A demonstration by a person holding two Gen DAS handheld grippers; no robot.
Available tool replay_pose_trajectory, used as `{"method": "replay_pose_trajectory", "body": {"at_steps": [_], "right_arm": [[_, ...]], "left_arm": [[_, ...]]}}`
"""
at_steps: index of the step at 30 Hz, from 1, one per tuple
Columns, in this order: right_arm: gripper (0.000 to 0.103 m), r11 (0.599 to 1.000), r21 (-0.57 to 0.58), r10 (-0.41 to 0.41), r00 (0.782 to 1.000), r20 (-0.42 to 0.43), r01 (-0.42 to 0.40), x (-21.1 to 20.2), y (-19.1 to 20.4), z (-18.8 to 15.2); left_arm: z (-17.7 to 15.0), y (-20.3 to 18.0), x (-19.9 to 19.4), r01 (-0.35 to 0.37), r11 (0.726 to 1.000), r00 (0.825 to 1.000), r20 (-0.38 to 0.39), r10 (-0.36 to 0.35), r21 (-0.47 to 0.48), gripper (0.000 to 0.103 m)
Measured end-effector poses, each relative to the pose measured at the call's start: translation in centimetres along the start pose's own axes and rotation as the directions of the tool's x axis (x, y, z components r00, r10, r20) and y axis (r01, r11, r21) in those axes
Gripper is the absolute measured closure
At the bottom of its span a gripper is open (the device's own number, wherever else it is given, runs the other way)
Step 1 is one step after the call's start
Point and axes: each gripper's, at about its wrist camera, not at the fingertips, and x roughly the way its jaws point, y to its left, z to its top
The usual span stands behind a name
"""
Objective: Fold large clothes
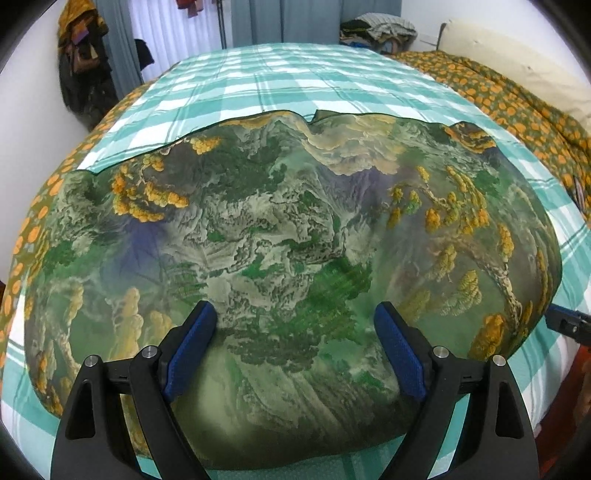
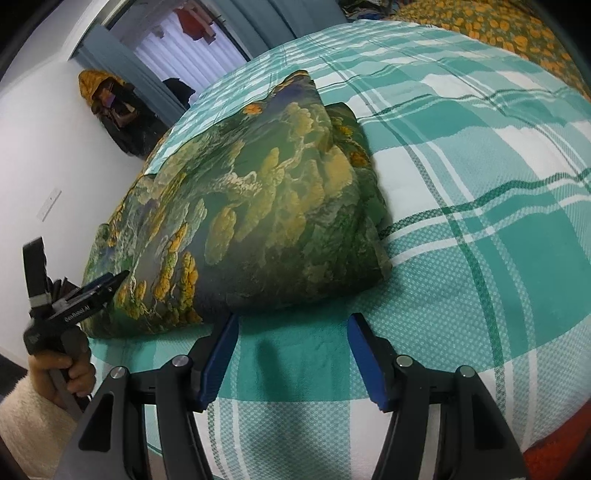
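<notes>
**Teal-check bed, one folded garment**

Teal-and-white checked bedsheet covers the bed; orange-dotted blanket along far side, white walls, blue-grey curtains at back, dark clothes heap by wall. 1 garment, green landscape print, lies folded on sheet near front edge. 2 grippers: left gripper w/ jaws spread wide above garment, gripping nothing; right gripper jaws likewise apart over bare sheet, just beside garment's edge.

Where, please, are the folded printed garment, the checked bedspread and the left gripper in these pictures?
Folded printed garment (image 1: 288, 229), left wrist view, its top surface.
Checked bedspread (image 2: 480, 258), right wrist view, bare cloth.
Left gripper (image 1: 295, 350), left wrist view, between fingertips.
</notes>
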Motion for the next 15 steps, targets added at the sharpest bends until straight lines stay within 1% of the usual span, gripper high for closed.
{"method": "replay_pose_trajectory", "body": {"at_steps": [9,12,13,15], "right_arm": [[0.04,1.0,-0.015,-0.025,1.0,0.002,0.025,0.0,0.3,-0.3],[0.04,1.0,-0.003,-0.023,1.0,0.0,0.023,-0.1,0.1,-0.3],[0.04,1.0,0.014,-0.018,1.0,0.002,0.018,-0.4,-0.1,-0.3],[0.04,0.997,0.074,0.005,1.0,0.027,-0.007,-1.2,-0.9,-0.2]], "left_arm": [[-0.2,-0.2,-0.1,-0.005,1.0,1.0,-0.009,0.005,0.009,0.014],[-0.1,-0.1,-0.8,-0.002,1.0,1.0,-0.022,0.002,-0.002,0.015],[-0.2,-0.2,-1.6,0.009,1.0,1.0,-0.018,-0.009,-0.012,0.015],[-0.4,-0.5,-3.0,0.062,0.998,0.998,0.01,-0.062,-0.017,0.015]]}}
